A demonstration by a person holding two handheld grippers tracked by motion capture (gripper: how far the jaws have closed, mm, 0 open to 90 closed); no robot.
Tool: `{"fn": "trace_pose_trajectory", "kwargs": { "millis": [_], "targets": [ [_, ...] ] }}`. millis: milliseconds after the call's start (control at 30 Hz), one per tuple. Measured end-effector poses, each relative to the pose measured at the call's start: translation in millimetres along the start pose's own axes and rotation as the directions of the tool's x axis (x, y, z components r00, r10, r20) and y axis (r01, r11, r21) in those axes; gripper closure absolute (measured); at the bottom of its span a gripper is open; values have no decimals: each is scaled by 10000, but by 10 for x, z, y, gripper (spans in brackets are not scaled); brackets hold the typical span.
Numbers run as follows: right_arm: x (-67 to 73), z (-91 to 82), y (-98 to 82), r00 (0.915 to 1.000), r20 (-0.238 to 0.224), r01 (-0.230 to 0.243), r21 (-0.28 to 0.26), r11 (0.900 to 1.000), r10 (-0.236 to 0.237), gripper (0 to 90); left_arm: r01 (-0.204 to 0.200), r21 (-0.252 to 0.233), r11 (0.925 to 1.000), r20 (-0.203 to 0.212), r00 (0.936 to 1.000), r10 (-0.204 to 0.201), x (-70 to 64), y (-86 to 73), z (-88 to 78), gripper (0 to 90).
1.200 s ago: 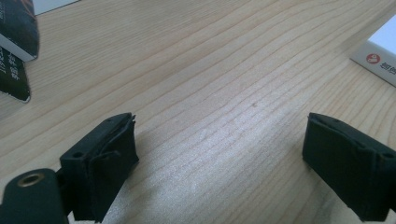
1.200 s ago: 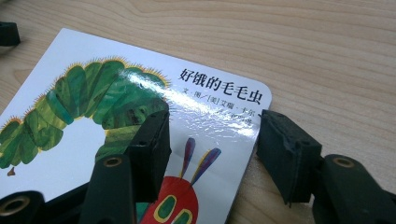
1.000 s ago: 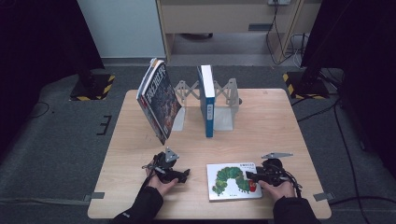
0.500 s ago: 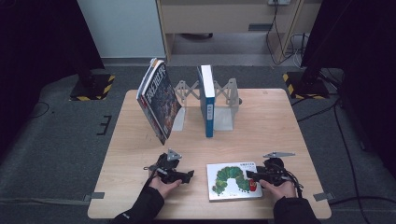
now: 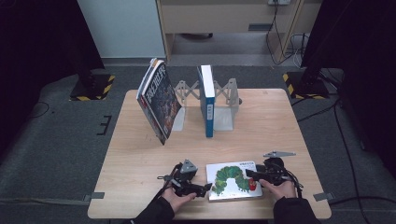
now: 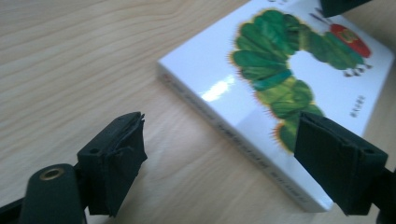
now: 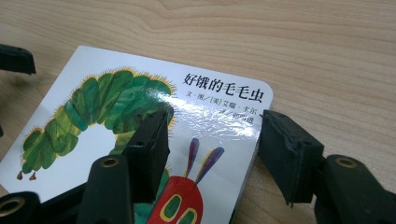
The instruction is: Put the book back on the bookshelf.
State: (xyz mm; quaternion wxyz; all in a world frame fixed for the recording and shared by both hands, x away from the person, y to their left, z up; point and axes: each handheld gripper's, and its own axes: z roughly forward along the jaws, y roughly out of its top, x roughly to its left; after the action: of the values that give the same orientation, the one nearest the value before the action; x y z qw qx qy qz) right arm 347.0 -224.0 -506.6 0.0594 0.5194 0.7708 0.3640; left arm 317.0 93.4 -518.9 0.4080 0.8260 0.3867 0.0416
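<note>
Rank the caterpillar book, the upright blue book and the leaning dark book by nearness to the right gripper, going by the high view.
From the right gripper:
1. Caterpillar book, flat at the table's near edge, right at the gripper's jaws.
2. Upright blue book, in the metal bookend rack at the middle back.
3. Leaning dark book, tilted at the back left.

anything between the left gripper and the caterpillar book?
Nothing visible. The left gripper has its jaws apart, just been closing a little, with bare table up to the caterpillar book; one jaw already overlaps the book's near edge. The right gripper straddles the book's opposite side.
</note>
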Motion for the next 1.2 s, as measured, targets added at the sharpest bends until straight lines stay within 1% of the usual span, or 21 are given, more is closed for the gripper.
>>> {"fn": "trace_pose_trajectory", "kwargs": {
  "millis": [67, 133, 233, 300, 333, 400, 500, 533, 700, 767, 833, 900, 933, 967, 1000, 1067, 1133, 1200],
  "targets": [
    [-1, 5, 1, 10000, -10, 26, 22, 10000, -26, 424, -107, 185, 9998, 161, 9998, 104, -48, -17, 44, 155],
    [0, 9, 1, 10000, -11, 48, 18, 10000, -48, 418, -60, 381, 9993, 300, 9995, 49, -96, -37, 89, 151],
    [8, 13, 1, 10000, -39, -27, 11, 10000, 27, 414, -78, 300, 9995, 376, 9993, 66, -144, -40, 126, 162],
    [7, 20, 3, 10000, -85, -21, 67, 10000, 21, 415, -201, 180, 9996, 298, 9994, 196, -168, -36, 155, 178],
    [7, 30, 4, 9999, -107, -10, 88, 10000, 11, 415, -281, 122, 9995, 175, 9995, 279, -183, -35, 170, 189],
    [10, 50, 9, 10000, -66, 11, 178, 9998, -10, 410, -308, 113, 9995, 22, 9995, 308, -194, -27, 186, 175],
    [19, 73, 14, 10000, -24, -1, 346, 9994, 2, 399, -317, 8, 9995, -36, 9995, 317, -171, -18, 202, 175],
    [12, 81, 14, 9999, -5, 121, 335, 9994, -121, 396, -332, -24, 9994, -67, 9994, 331, -156, -10, 209, 176],
    [1, 114, 43, 9999, -46, -103, 321, 9994, 105, 395, -200, -164, 9997, -220, 9996, 197, -92, 36, 239, 185],
    [-1, 137, 64, 9998, -8, -218, 336, 9992, 219, 394, -297, -190, 9994, -288, 9992, 291, -79, 51, 242, 194],
    [-12, 158, 91, 9997, 18, -244, 228, 9994, 244, 395, -510, -236, 9984, -384, 9980, 501, -68, 73, 245, 206],
    [-20, 178, 115, 9995, 45, -315, 189, 9993, 315, 400, -512, -212, 9985, -436, 9978, 502, -57, 95, 251, 218],
    [-26, 188, 125, 9996, 72, -265, 195, 9995, 264, 401, -513, -245, 9984, -479, 9976, 501, -46, 102, 260, 219],
    [-31, 198, 134, 9996, 102, -275, 165, 9995, 273, 401, -525, -259, 9983, -480, 9975, 513, -36, 107, 265, 219],
    [-33, 203, 141, 9992, 90, -403, 150, 9991, 402, 403, -546, -267, 9982, -454, 9975, 533, -27, 110, 267, 218],
    [-47, 206, 142, 9993, 90, -375, 103, 9992, 374, 412, -552, -269, 9981, -365, 9979, 542, -3, 116, 264, 224],
    [-52, 206, 140, 9992, 36, -389, 88, 9992, 389, 393, -542, -311, 9980, -322, 9981, 532, 5, 110, 260, 233],
    [-38, 207, 134, 9996, 17, -285, 112, 9995, 285, 367, -429, -251, 9988, -234, 9988, 423, 7, 98, 255, 229]
  ]
}}
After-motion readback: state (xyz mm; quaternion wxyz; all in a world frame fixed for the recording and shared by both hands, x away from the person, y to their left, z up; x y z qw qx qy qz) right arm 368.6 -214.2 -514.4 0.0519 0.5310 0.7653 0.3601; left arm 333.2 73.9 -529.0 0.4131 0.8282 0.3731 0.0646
